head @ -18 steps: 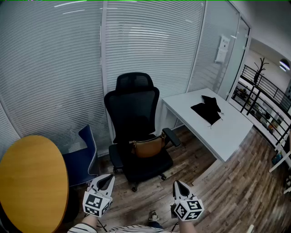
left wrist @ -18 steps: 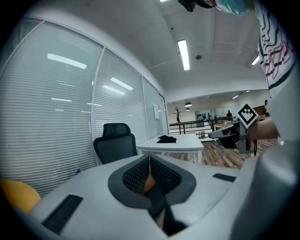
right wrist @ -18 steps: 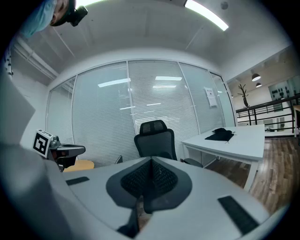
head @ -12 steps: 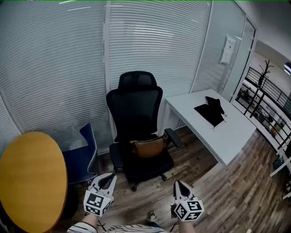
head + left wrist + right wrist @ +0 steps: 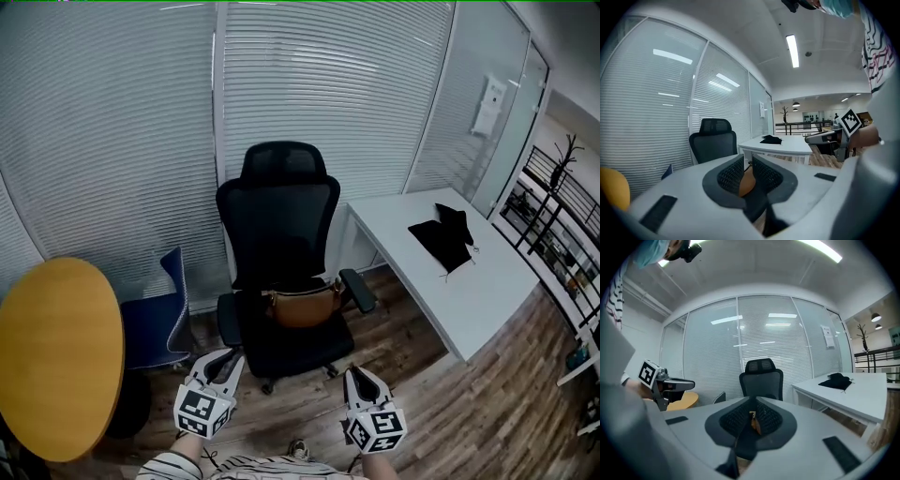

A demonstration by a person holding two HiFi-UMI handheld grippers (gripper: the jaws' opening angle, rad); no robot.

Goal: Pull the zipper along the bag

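**On the chair seat: bag untouched, both grippers closed and empty**

On the seat of the black office chair (image 5: 278,217) sits the brown bag (image 5: 302,305), pushed up against the backrest between the armrests. Can't make out the zipper from the head view, too small.

Left gripper (image 5: 225,362) is low in the head view, in front of the chair and well apart from the bag. Jaws together, nothing between them. Its own view only shows a brown sliver of the bag far behind the pads.

Right gripper (image 5: 356,376) is level with the left one, also short of the chair and clear of the bag. Jaws closed, nothing gripped. The chair sits dead ahead in its view.

Surroundings: white desk (image 5: 487,298) to the right of the chair with a black cloth item (image 5: 444,241) lying on it. Round wooden table (image 5: 54,361) at far left, blue chair (image 5: 157,323) just beside it. Glass wall with blinds (image 5: 309,84) behind everything. Wood-plank floor (image 5: 422,394).
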